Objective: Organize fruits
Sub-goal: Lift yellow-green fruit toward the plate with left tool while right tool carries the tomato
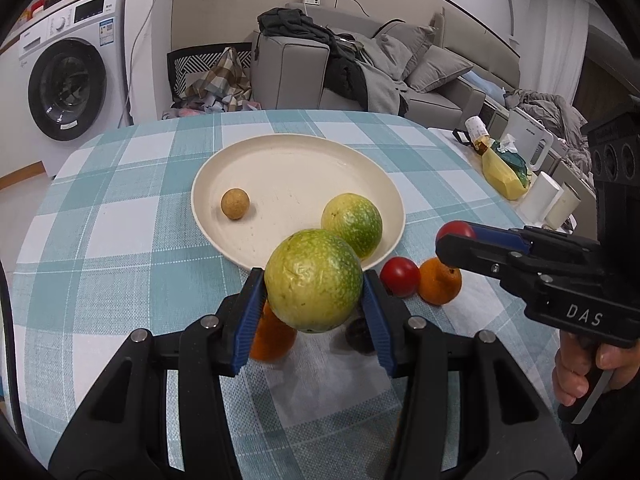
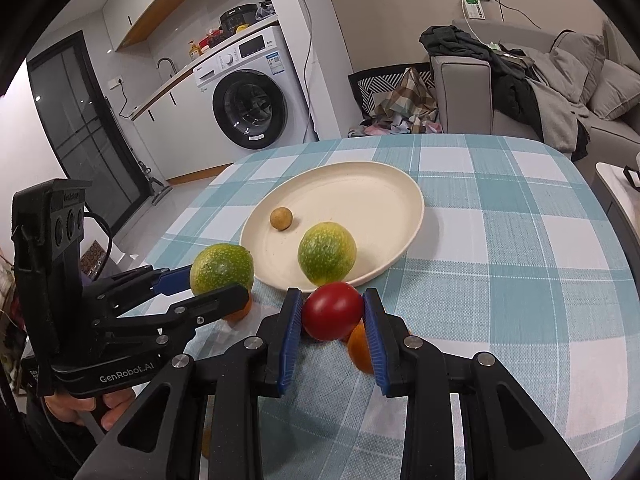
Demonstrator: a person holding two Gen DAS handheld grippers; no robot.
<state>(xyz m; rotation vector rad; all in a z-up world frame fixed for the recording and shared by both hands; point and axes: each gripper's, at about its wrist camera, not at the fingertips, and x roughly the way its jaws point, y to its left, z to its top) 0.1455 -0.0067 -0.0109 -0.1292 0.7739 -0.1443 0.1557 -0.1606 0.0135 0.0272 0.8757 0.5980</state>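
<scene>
A cream plate (image 1: 224,168) sits near the middle of a table covered with a teal and white checked cloth (image 1: 120,216). On the plate rest two fruits, well apart: a small round brown fruit (image 1: 235,203) toward the left side, and a speckled green fruit (image 1: 352,225) against the near right rim. A second green fruit (image 1: 314,280) of the same kind is clamped between the blue pads of the left gripper (image 1: 314,292), held above the cloth just in front of the plate's near edge. The right gripper (image 2: 332,318) is closed on a red tomato (image 2: 332,311), also raised above the cloth near the plate's front edge. Loose fruit lies on the cloth in front of the plate: another tomato (image 1: 400,276) touching an orange (image 1: 440,281), a second orange (image 1: 272,334) partly hidden under the left gripper, and a small dark fruit (image 1: 359,336) behind its right finger, too hidden to identify. A hand (image 1: 580,368) grips the right gripper's handle at the right edge of the left view. Beyond the table stand a white washing machine (image 1: 68,76) and a grey sofa (image 1: 432,80) heaped with clothes. A side surface to the right holds a white kettle (image 1: 528,144) and a yellow bag (image 1: 500,172).
</scene>
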